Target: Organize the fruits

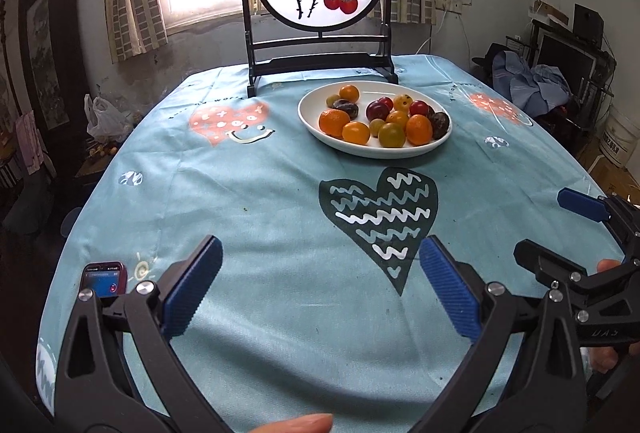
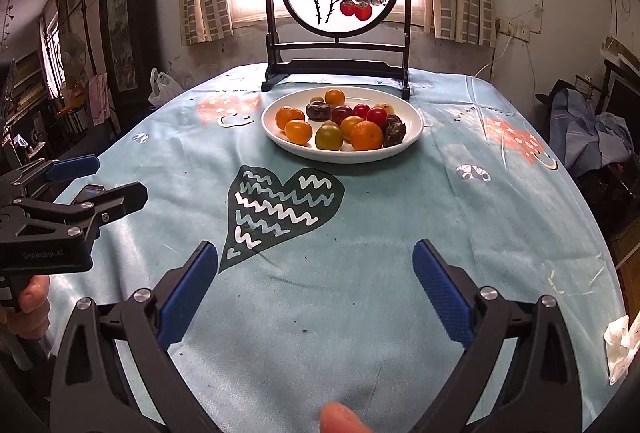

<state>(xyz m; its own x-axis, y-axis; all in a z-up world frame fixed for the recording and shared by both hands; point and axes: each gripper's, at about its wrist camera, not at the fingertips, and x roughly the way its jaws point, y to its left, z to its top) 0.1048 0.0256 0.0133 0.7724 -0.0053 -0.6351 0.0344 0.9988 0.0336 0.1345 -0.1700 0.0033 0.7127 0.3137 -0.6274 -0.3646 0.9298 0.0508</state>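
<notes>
Fruits (image 2: 340,125) sit heaped on the plate (image 2: 412,137), centre-top of both views. Left gripper (image 1: 320,289) and right gripper (image 2: 316,289) hover low in frame, jaws spread, empty. Fruit looks light, smooth, round — likely to roll; pinch one across its middle, gently.

Phone (image 1: 106,279): lower part hidden behind left tool (image 1: 320,289) arm; screen text too small to read.
Right tool (image 2: 316,291): cut off by right edge in left wrist view.
Crumpled tissue (image 2: 620,345): cut by frame edge.
Fruits (image 2: 344,121) at plate (image 2: 280,141) rear: partly hidden behind front ones.
Fingertip (image 2: 340,419): blurred, cut at bottom edge.
</notes>
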